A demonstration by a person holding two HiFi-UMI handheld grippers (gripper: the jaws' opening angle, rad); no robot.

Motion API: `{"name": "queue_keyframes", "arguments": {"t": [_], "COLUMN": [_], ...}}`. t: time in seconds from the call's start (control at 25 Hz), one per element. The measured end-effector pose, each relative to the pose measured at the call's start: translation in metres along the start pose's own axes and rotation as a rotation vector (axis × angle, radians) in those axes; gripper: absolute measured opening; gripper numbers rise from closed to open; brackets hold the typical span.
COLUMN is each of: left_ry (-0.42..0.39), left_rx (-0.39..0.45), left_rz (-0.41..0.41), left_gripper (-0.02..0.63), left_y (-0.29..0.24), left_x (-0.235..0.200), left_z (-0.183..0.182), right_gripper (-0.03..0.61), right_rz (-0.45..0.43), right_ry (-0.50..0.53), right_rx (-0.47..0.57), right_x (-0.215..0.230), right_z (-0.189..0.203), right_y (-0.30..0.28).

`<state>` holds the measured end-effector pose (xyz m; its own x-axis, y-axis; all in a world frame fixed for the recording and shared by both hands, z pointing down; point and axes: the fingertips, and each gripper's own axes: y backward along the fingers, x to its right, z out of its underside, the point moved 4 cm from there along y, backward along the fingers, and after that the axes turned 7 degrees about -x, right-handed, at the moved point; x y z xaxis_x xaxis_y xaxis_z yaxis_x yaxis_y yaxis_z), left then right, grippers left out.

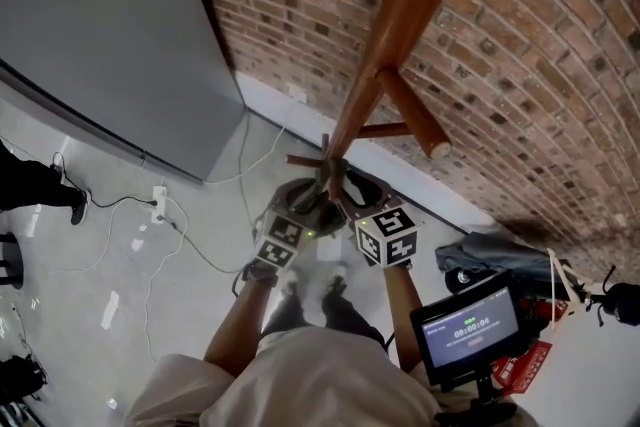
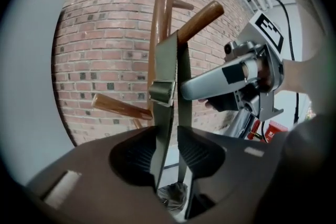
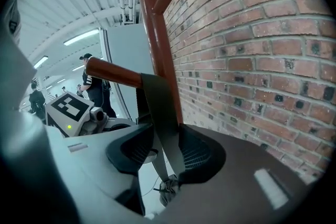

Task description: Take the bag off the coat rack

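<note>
A wooden coat rack (image 1: 400,25) stands against the brick wall. An olive-grey bag strap (image 2: 165,65) with a buckle (image 2: 161,93) hangs over a slanted peg (image 2: 202,18). Its two bands run down between the jaws of my left gripper (image 2: 170,157), which are open with a gap showing. The grey bag (image 2: 173,194) dangles below. My right gripper (image 3: 165,152) is open too, and the strap (image 3: 163,113) slants down from the peg (image 3: 113,72) between its pads to the bag (image 3: 168,186). In the head view both grippers, left (image 1: 305,195) and right (image 1: 350,190), meet at the pole below the pegs.
A grey panel (image 1: 100,35) leans by the brick wall (image 1: 520,65). Cables and a power strip (image 1: 160,205) lie on the floor at left. A dark bundle (image 1: 490,255) and a small screen (image 1: 470,325) are at right. People (image 3: 94,86) stand far behind.
</note>
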<state>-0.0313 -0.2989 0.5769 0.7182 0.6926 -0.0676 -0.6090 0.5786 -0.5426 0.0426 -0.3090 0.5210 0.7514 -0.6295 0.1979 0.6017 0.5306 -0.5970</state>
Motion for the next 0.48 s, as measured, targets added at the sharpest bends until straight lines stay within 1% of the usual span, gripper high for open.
{"name": "queue_keyframes", "arguments": {"t": [0.12, 0.28, 0.4, 0.48], "left_ry": [0.05, 0.083, 0.098, 0.113], "left_rx": [0.026, 0.037, 0.041, 0.044], "left_rz": [0.008, -0.002, -0.013, -0.018], "left_gripper": [0.122, 0.075, 0.053, 0.041], "left_y": [-0.0022, -0.0017, -0.0013, -0.0008], "left_x": [-0.0028, -0.0057, -0.0058, -0.0045], "left_z": [0.0005, 0.0008, 0.001, 0.0018], "right_gripper": [0.144, 0.127, 0.094, 0.045], "right_rz": [0.0, -0.011, -0.005, -0.001], "right_ry": [-0.008, -0.014, -0.016, -0.035], "right_rx": [-0.007, -0.007, -0.013, -0.019], "right_x": [0.0021, 0.0025, 0.0011, 0.0006], "right_z": [0.0004, 0.0002, 0.0011, 0.0025], "right_y": [-0.0051, -0.007, -0.0076, -0.0065]}}
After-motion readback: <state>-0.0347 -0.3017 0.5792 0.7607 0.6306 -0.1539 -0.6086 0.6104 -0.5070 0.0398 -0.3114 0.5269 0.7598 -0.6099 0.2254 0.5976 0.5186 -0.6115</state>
